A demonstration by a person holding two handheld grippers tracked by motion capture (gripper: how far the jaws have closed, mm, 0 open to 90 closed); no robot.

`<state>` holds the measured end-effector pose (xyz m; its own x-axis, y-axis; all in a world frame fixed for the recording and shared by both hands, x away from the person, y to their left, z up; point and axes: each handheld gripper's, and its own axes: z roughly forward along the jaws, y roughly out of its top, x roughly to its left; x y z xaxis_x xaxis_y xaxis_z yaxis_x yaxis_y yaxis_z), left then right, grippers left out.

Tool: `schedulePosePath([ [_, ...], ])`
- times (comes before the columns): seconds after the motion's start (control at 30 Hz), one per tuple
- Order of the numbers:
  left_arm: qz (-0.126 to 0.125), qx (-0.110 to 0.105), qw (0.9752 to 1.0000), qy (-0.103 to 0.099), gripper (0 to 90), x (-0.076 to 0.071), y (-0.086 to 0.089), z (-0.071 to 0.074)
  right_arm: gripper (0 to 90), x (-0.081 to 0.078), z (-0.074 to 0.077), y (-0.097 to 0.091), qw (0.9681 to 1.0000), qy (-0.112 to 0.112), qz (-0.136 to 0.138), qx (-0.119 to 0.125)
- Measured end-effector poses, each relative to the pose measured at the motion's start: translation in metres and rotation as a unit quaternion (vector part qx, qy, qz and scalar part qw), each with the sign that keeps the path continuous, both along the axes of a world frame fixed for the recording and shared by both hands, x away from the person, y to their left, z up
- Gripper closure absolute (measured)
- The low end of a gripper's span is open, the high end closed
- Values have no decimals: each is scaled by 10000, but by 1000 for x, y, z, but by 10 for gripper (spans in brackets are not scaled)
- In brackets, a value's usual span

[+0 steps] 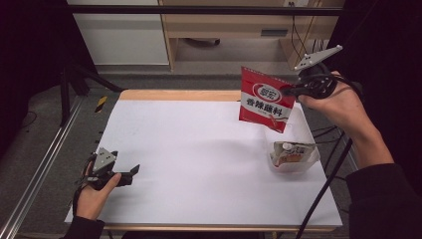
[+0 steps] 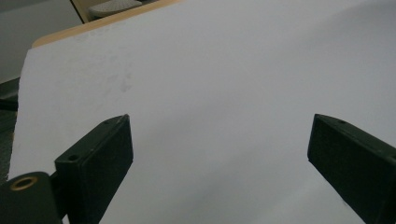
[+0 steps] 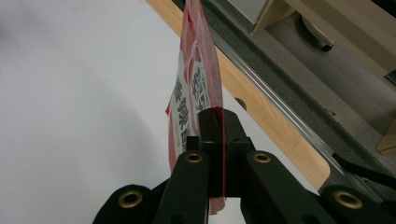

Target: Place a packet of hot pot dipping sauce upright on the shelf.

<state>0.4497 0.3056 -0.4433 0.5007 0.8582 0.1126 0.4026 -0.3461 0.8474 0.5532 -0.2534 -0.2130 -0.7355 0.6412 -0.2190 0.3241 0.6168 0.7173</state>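
From the high view I have the right gripper (image 1: pixel 291 90) raised above the far right part of the table, its jaws clamped on the edge of a red sauce packet (image 1: pixel 263 99) that hangs in the air, printed face toward the camera. In the right gripper view I see that packet (image 3: pixel 196 88) edge-on, its rim pinched flat between my two black jaws. Below it and nearer to me, a clear plastic tray (image 1: pixel 275 162) sits on the white sheet near the right edge, with another packet (image 1: pixel 292 152) lying in it.

My left gripper (image 1: pixel 133 172) rests low at the near left corner, held by the left hand (image 1: pixel 94 191), jaws spread wide with nothing between them; the left gripper view shows bare white sheet (image 2: pixel 224 93) between the pads.

The white sheet (image 1: pixel 199 159) covers almost the whole table, leaving a strip of pale wood (image 1: pixel 174 94) along the far edge. Beyond it I see grey floor (image 1: pixel 209 69), a white cabinet (image 1: pixel 119 40) and a wooden desk unit (image 1: pixel 239 25). A metal rail (image 1: pixel 40 174) runs along the left, and black cables (image 1: pixel 323 191) trail on the right.
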Motion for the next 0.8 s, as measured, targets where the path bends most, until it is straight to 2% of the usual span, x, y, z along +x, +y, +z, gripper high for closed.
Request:
schedulePosePath([
  [0.1,-15,16,10000,0,67,0,-1,0,900,0,1,-3,10000,-48,-44,71],
  [0.37,-22,37,10000,28,66,1,-2,-1,900,3,-1,-12,9998,-75,-169,40],
  [0.8,-47,62,9999,77,66,1,-4,-2,900,15,-18,-37,9990,12,-445,48],
])
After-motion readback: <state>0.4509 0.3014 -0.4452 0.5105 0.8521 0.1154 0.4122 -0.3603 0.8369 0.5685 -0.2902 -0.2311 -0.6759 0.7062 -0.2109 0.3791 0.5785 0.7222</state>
